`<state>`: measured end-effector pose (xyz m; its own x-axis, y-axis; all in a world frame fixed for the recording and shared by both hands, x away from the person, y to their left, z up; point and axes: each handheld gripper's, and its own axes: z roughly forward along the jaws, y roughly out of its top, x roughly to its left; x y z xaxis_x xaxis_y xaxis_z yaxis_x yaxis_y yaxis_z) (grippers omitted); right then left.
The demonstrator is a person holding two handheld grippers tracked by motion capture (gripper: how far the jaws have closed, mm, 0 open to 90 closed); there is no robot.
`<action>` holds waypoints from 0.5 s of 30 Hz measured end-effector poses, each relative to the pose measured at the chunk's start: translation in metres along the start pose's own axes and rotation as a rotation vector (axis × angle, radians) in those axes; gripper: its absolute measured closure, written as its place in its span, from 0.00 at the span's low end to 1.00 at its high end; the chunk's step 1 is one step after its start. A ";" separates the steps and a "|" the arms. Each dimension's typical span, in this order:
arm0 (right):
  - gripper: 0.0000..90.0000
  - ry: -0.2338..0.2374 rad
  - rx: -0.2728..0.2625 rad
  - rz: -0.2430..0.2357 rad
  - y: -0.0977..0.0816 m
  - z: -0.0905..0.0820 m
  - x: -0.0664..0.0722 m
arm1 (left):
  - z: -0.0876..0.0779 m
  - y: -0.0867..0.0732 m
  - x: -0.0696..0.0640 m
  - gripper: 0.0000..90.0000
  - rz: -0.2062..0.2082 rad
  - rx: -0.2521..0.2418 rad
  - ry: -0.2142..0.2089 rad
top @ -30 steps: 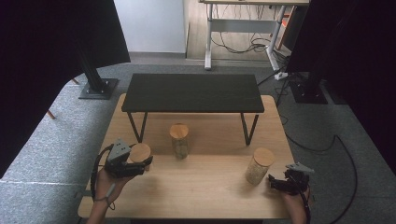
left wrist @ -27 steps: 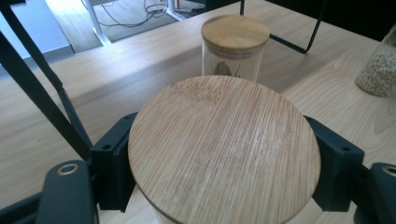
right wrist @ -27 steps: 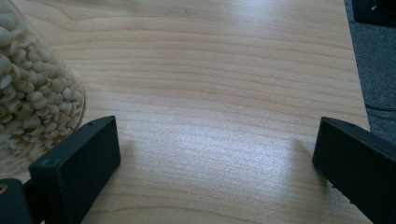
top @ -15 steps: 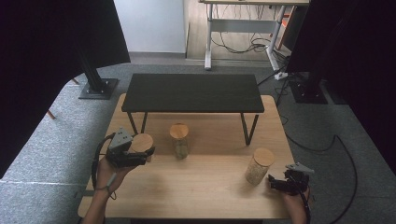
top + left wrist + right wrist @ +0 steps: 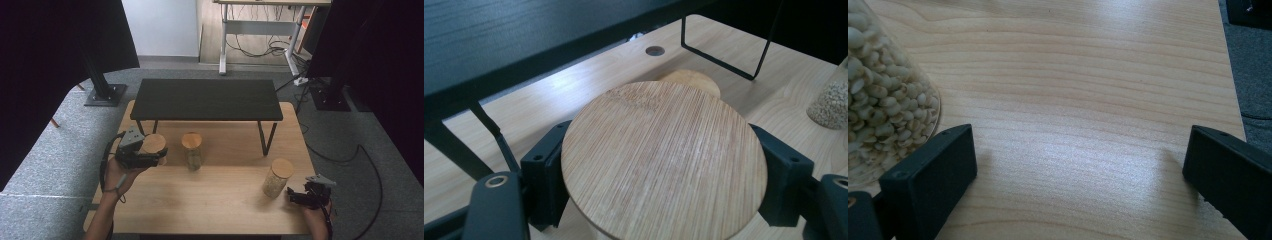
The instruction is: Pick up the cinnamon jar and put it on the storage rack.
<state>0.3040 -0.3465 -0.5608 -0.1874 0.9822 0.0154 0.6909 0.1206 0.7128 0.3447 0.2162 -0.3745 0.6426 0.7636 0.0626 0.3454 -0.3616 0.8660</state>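
Observation:
My left gripper (image 5: 148, 154) is shut on a glass jar by its round bamboo lid (image 5: 153, 143), held above the left part of the wooden table (image 5: 210, 205). Seen from the left gripper view, the lid (image 5: 664, 160) sits clamped between both black pads (image 5: 546, 175). A second lidded jar (image 5: 192, 150) stands at the table's middle, its lid (image 5: 691, 80) just beyond the held one. A third jar (image 5: 277, 177), holding pale beans, stands at the right. My right gripper (image 5: 296, 196) rests low beside it, open, with the bean jar (image 5: 883, 95) just outside its left pad (image 5: 930, 175).
A low black shelf (image 5: 207, 99) on thin wire legs spans the far half of the table. A small round hole (image 5: 655, 50) is in the tabletop near it. Grey carpeted floor (image 5: 45, 150) surrounds the table, with a stand base (image 5: 102, 95) at the far left.
My left gripper has lifted the lidded jar and carried it a little away from the person, toward the black shelf. The right gripper has stayed where it was.

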 end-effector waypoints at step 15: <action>0.01 0.002 -0.001 -0.001 0.000 0.000 0.000 | 0.008 0.025 0.005 0.26 0.021 -0.011 0.003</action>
<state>0.3040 -0.3464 -0.5609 -0.1893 0.9818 0.0159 0.6900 0.1214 0.7135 0.3618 0.2073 -0.3567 0.6474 0.7577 0.0826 0.3245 -0.3721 0.8696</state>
